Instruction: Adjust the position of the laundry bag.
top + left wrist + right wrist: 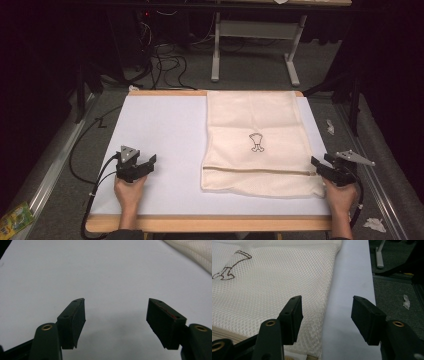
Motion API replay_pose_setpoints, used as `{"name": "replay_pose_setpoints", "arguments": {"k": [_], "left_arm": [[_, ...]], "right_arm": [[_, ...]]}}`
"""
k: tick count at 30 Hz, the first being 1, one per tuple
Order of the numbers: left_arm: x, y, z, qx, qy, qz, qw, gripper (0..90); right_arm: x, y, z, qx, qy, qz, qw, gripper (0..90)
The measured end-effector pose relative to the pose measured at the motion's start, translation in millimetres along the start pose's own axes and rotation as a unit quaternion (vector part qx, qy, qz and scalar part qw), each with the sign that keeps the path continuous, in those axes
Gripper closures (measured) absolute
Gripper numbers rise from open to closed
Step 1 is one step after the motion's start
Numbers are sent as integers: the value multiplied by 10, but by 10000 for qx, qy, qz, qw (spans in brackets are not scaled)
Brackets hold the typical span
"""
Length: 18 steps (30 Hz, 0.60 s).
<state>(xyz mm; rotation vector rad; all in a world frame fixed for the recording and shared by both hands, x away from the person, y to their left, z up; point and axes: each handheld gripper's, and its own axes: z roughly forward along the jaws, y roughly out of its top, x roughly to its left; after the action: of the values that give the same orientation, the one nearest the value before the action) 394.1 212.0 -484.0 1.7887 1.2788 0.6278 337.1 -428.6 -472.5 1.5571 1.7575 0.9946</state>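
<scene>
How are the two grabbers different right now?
The left gripper sits over bare white table, apart from the mesh bag; the right gripper sits at the bag's near right corner. The left gripper's jaws have only table between them; the right gripper has one jaw over the mesh. Both are open, black, hand-held and holding nothing.

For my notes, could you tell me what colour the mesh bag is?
Cream, with a small dark outline drawing: the mesh bag shows best in the right gripper view.

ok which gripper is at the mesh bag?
The right gripper, open at the mesh bag's near right corner; the left gripper sits over bare white table, apart from it.
</scene>
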Motion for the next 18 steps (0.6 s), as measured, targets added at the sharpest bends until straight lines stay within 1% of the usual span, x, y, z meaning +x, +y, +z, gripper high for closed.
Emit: {"name": "replay_pose_setpoints", "arguments": {"k": [3, 4, 5, 6, 7, 8, 11, 13, 14, 15, 18], "left_arm": [[11, -1, -4, -14, -41, -39, 10000, 316], [13, 0, -2, 9, -56, -37, 10000, 300], [7, 3, 7, 32, -40, -8, 10000, 300], [-19, 10, 25, 123, -3, 107, 9999, 286], [-19, 10, 25, 123, -3, 107, 9999, 285], [-29, 11, 29, 142, 0, 154, 9998, 285], [-27, 12, 28, 141, -33, 156, 9998, 273], [-24, 15, 33, 155, -8, 125, 9998, 286], [-25, 15, 30, 140, -11, 139, 9998, 308], [-25, 15, 30, 140, -11, 139, 9998, 327], [-29, 17, 28, 129, 17, 148, 9998, 338]], "right_arm": [[2, 1, 4, 3, 15, -17, 10000, 438], [1, 1, 4, 0, 19, -25, 10000, 438], [1, 1, 4, 0, 19, -25, 10000, 438], [2, 1, 3, 12, 1, -17, 10000, 434], [4, 1, 2, 7, -33, -2, 10000, 435], [4, 1, 2, 7, -33, -2, 10000, 435], [2, 3, 4, 8, -76, 19, 10000, 445], [-1, 5, 6, 3, -124, 28, 9999, 440], [4, 5, 3, 5, -151, 21, 9999, 441], [4, 5, 3, 5, -151, 21, 9999, 441], [-2, -3, -19, -125, -101, 22, 9999, 469]]}}
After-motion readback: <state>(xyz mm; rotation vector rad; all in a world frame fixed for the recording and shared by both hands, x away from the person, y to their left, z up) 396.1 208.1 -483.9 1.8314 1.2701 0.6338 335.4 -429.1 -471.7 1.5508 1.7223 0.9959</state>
